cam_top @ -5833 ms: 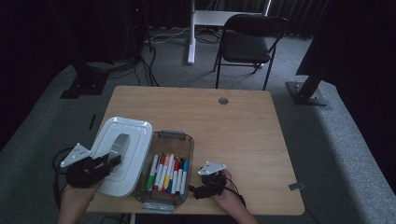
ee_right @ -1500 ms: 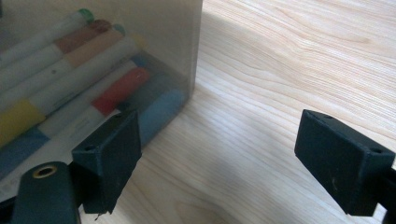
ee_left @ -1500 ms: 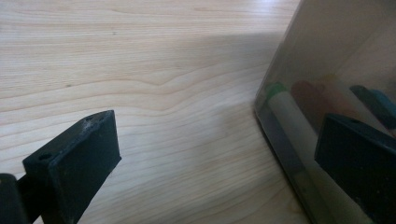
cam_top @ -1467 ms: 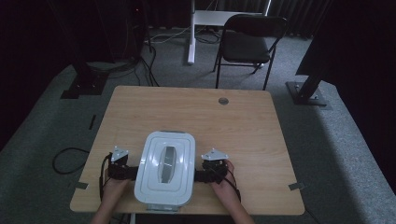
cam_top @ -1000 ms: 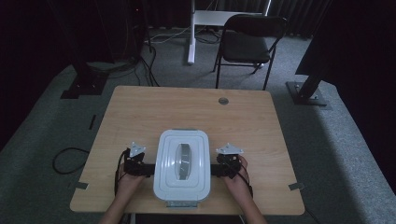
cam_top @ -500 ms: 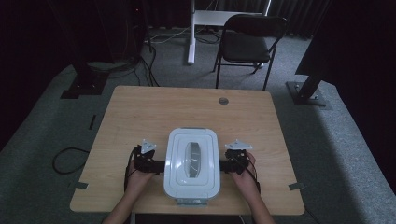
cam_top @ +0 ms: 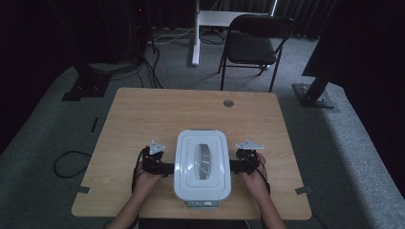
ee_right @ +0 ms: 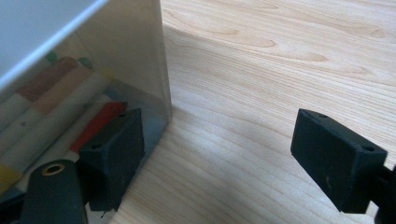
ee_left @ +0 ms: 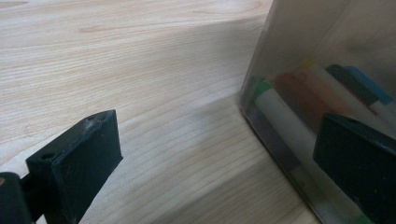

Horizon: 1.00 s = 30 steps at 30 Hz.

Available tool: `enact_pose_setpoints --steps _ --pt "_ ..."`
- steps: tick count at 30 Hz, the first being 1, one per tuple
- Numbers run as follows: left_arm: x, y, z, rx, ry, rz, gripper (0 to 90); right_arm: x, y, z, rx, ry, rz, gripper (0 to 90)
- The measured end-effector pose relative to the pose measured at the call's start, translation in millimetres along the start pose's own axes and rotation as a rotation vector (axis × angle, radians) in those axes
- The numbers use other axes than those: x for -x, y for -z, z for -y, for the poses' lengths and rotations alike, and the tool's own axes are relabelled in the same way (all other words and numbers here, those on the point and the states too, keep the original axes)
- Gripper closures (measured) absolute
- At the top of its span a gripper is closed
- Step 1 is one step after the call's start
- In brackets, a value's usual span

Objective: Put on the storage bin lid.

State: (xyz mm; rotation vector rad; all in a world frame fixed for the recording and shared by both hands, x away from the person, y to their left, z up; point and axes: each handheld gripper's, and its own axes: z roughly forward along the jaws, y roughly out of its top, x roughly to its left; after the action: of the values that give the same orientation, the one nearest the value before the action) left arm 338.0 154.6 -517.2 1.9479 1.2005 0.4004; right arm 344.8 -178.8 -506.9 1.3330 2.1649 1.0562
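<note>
A clear plastic box with a white lid point(cam_top: 203, 164) stands on the wooden table point(cam_top: 143, 119), near its front middle. Coloured markers point(ee_left: 299, 107) lie inside it, behind the clear wall point(ee_right: 140, 60). My left gripper point(cam_top: 166, 168) sits at the box's left side and my right gripper point(cam_top: 234, 166) at its right side, each held by a hand. In the left gripper view the left gripper point(ee_left: 224, 149) is open, one jaw in front of the box wall and the other over bare wood. The right gripper point(ee_right: 229, 140) is open the same way, straddling the box's corner.
A round grommet hole point(cam_top: 228, 102) sits near the table's far edge. A black folding chair point(cam_top: 253, 45) and stand bases are on the carpet beyond. Tape tabs mark the front corners point(cam_top: 303, 191). Bare wood lies left, right and behind the box.
The lid, earlier lying beside the open box at the left, is now on it. The box and both grippers have slid rightward to the table's front middle.
</note>
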Motion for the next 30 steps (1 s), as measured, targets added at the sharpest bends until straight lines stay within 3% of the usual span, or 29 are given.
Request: enact_pose_setpoints --steps 4,6,7,9,14,30 --pt "-1.8 0.8 0.5 0.001 -0.003 0.003 1.2 1.6 -0.6 0.0 0.0 -0.002 0.0 15.7" --pt "-3.4 1.1 1.3 0.007 0.0 0.017 1.2 1.9 -0.7 0.5 0.001 -0.008 0.003 14.5" --pt "-6.5 2.0 3.5 0.032 0.006 0.042 1.2 4.9 -0.7 3.7 0.011 -0.022 -0.006 12.0" --pt "-11.2 3.4 6.6 0.038 -0.017 0.018 1.2 5.8 -0.2 6.5 0.002 -0.015 0.001 12.0" --pt "-17.9 7.7 10.6 0.048 -0.028 0.02 1.2 8.3 2.9 11.4 0.005 -0.013 0.005 12.0" --pt "-32.3 22.2 18.2 0.073 -0.077 0.053 1.2 19.2 17.7 25.7 0.009 -0.041 -0.002 12.0"
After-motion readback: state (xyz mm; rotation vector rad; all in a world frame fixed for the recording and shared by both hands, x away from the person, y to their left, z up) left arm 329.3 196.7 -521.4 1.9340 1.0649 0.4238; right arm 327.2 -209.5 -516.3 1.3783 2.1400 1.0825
